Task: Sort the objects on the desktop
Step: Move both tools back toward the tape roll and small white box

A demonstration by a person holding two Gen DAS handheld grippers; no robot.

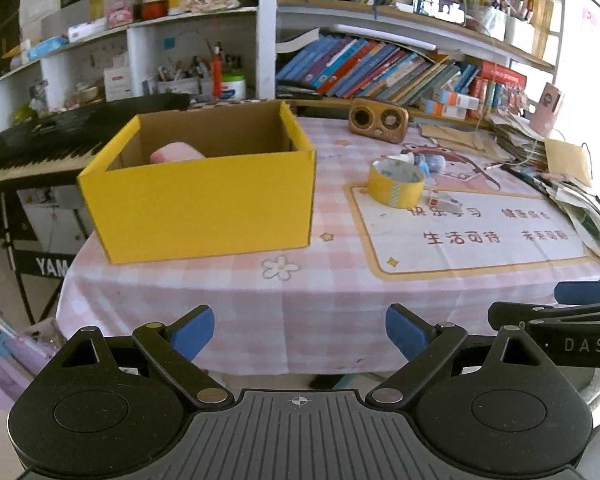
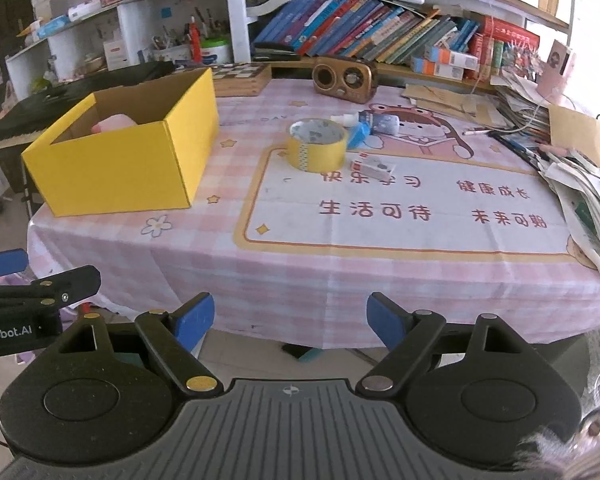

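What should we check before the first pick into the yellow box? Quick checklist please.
1. Left gripper open, nothing held: ok.
2. Right gripper open, nothing held: ok.
3. Yellow box top open, room beside the pink item inside: ok.
4. Tape roll lying flat, top unobstructed: ok.
5. Small white box apart from the tape roll: cannot tell.
6. Both grippers off the table edge: ok.

Yellow box (image 2: 124, 160): was set open-topped on the table's left part, a pink item (image 2: 114, 122) seen inside.
Tape roll (image 2: 317, 145): yellow, was laid flat, right of the box.
Small white packet (image 2: 374, 167): was laid just beside the roll.
Blue-white bottle (image 2: 374, 122): was laid on its side behind the roll.
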